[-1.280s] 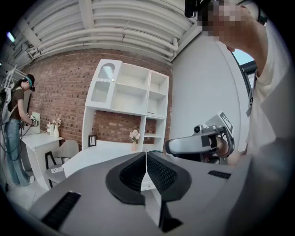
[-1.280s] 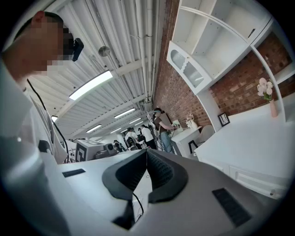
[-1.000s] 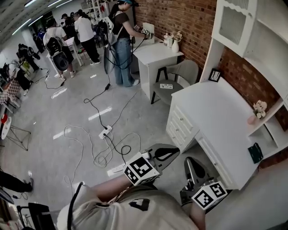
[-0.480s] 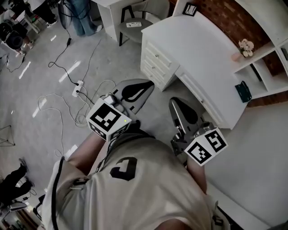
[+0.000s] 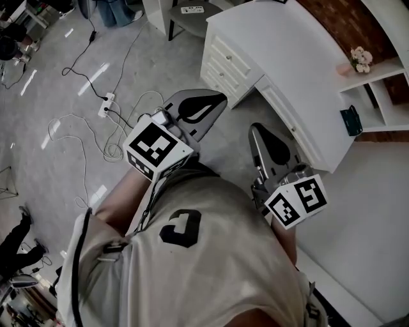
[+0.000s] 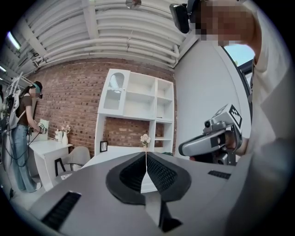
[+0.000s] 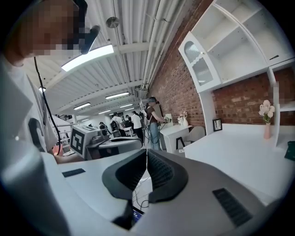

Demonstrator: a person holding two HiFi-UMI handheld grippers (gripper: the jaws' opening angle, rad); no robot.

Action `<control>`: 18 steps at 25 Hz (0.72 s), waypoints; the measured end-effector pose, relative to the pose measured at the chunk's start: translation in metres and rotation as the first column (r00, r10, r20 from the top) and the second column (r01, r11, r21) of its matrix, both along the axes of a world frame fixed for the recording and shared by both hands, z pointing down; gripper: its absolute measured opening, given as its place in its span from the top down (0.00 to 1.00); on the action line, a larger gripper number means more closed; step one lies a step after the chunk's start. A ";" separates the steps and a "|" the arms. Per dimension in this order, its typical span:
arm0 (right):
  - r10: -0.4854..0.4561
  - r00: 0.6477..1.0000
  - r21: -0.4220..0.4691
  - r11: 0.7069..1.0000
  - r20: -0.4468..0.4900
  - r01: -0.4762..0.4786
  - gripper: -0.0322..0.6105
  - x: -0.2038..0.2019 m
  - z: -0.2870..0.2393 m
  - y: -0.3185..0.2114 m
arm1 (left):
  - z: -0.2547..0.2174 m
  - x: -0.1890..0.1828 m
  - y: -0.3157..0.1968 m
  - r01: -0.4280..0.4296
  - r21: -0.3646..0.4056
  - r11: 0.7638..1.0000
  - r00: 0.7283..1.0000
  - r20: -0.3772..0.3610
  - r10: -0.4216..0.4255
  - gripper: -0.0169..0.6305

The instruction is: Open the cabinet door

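Note:
The cabinet door (image 6: 113, 92) is a white arched door with a glass pane. It closes the top left bay of the shelf unit above the white desk (image 5: 300, 70), and it also shows in the right gripper view as the cabinet door (image 7: 199, 64). It is shut. My left gripper (image 5: 219, 98) and right gripper (image 5: 255, 129) are held in front of my body, short of the desk's drawers (image 5: 229, 64). Both are shut with nothing in them: the left gripper (image 6: 146, 159) and the right gripper (image 7: 147, 156) each show only a thin seam between their pads.
Cables and a power strip (image 5: 106, 104) lie on the floor to the left. A grey chair (image 5: 189, 14) stands beyond the desk. A flower vase (image 5: 360, 59) and a dark box (image 5: 351, 120) sit on the low shelves. People (image 7: 151, 120) work at the far tables.
The head view has tipped down and drawn nearer the desk. Both grippers have moved forward towards the desk, still shut. The cabinet has left the head view.

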State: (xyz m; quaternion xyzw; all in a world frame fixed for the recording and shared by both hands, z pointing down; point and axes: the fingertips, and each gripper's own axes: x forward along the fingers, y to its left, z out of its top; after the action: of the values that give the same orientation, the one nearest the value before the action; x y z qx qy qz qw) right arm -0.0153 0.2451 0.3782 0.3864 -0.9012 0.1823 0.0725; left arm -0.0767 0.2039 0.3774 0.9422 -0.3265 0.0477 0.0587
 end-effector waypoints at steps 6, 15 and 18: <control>0.009 1.000 -0.014 1.000 -0.006 -0.009 0.91 -0.014 0.003 -0.017 | 0.000 0.000 -0.007 -0.076 0.075 0.994 0.996 0.059 0.072 0.94; 0.088 0.996 -0.068 0.994 0.001 -0.088 0.91 -0.032 0.022 -0.042 | 0.013 -0.020 -0.026 -0.108 0.042 0.993 0.994 0.007 0.108 0.94; 0.127 0.992 -0.097 0.987 0.004 -0.126 0.91 -0.033 0.029 -0.047 | 0.019 -0.027 -0.031 -0.128 0.023 0.991 0.992 -0.003 0.129 0.94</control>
State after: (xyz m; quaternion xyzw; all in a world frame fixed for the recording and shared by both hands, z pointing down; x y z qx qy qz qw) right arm -0.0478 0.1985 0.4074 0.4378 -0.8654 0.2319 0.0746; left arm -0.1039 0.1725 0.3961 0.9619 -0.2656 0.0457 0.0455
